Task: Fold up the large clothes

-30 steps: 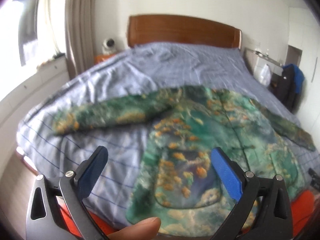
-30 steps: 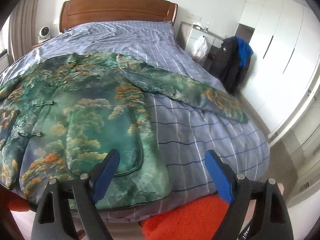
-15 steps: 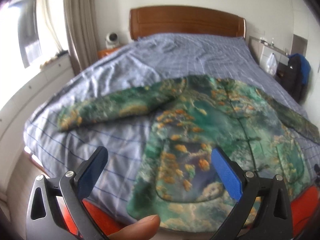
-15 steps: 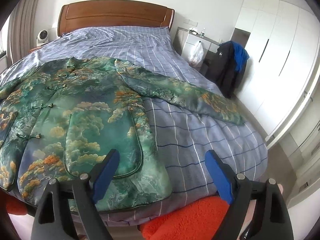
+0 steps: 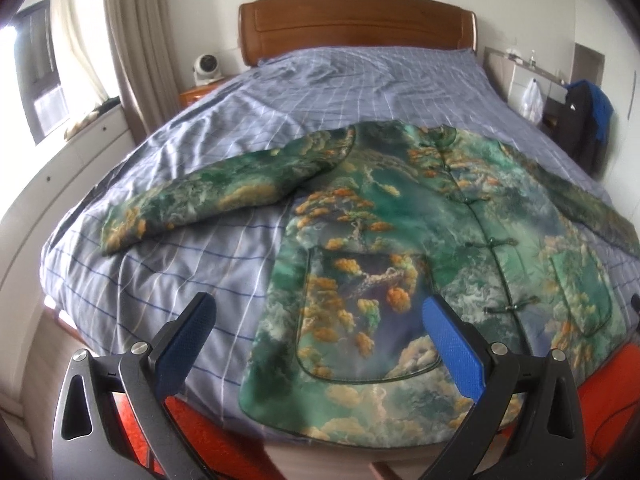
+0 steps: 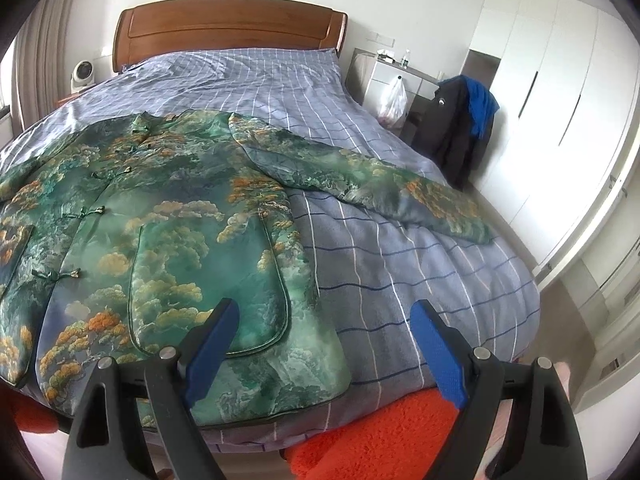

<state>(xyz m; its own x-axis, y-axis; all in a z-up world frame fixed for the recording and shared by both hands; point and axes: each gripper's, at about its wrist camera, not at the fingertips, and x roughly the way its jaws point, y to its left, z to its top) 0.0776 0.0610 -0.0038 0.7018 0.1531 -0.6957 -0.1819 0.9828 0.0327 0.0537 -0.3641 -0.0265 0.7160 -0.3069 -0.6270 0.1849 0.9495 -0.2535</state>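
Left wrist view
- Jacket (image 5: 420, 240): green and orange print, spread flat, front up, on the bed (image 5: 320, 92). Fills the centre and right of the frame. Long axis runs from the hem at lower centre to the collar at upper centre, toward the headboard (image 5: 356, 20).
- Left sleeve (image 5: 208, 200): stretched out toward the left of the frame, cuff at the left edge of the bed.
- Left gripper (image 5: 320, 336): bottom of the frame, fingers spread wide, nothing between them and nothing touched. It hangs short of the hem; the jacket's near left corner lies just ahead, between the fingers as framed.

Right wrist view
- Jacket (image 6: 180, 220): occupies the left and centre of the frame, hem at the near edge of the bed (image 6: 400, 280).
- Right sleeve (image 6: 360, 176): runs off toward centre right, cuff near the right edge of the bed.
- Right gripper (image 6: 324, 344): bottom of the frame, spread wide, empty, touching nothing. The near right hem corner lies just ahead, by its left finger.

Judgement: each gripper is nearest its own hem corner and sleeve; folding not yet begun.
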